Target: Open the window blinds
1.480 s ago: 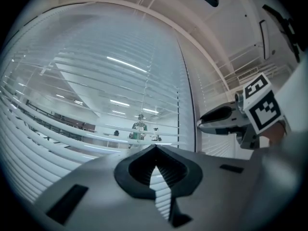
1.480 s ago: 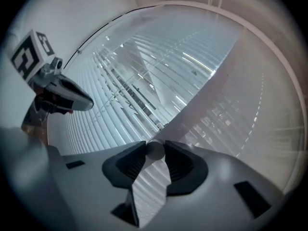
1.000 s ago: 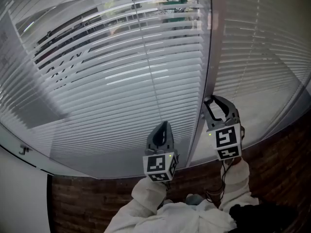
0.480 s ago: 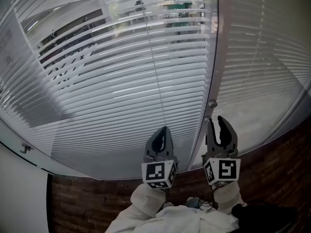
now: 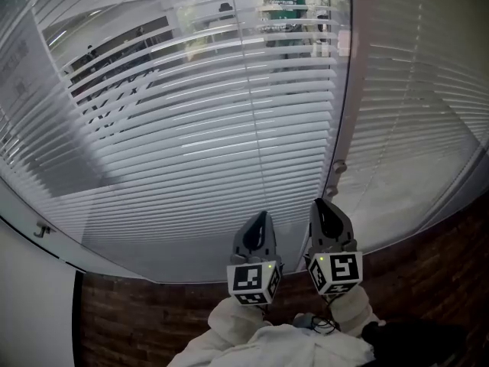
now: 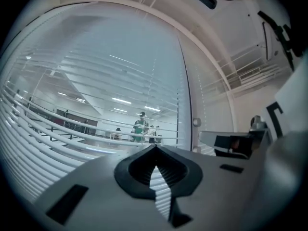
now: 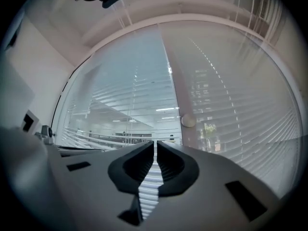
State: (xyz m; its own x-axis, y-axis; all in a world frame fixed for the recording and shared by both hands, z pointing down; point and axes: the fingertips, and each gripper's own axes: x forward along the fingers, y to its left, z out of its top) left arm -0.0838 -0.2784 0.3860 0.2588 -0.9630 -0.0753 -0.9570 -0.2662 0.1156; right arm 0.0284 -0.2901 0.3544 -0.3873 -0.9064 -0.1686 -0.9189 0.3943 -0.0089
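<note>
Two window blinds hang side by side with slats down, the left blind (image 5: 191, 151) and the right blind (image 5: 412, 113); one upright post (image 5: 345, 90) with one round knob (image 5: 338, 166) parts them; two grippers point at the blinds near the post; the left gripper (image 5: 260, 215) is clenched on nothing; the right gripper (image 5: 319, 202) has just been closing its jaws to a thin slit, perhaps on a fine cord, too slight to tell; a brick wall (image 5: 137, 312) runs below; a person in green (image 5: 284, 10) stands far beyond the glass.

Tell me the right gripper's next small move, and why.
Probably reopen the right gripper and ease it forward to the round knob on the window frame: its jaws have just been closing with nothing between them, short of the knob; the blinds are down.
</note>
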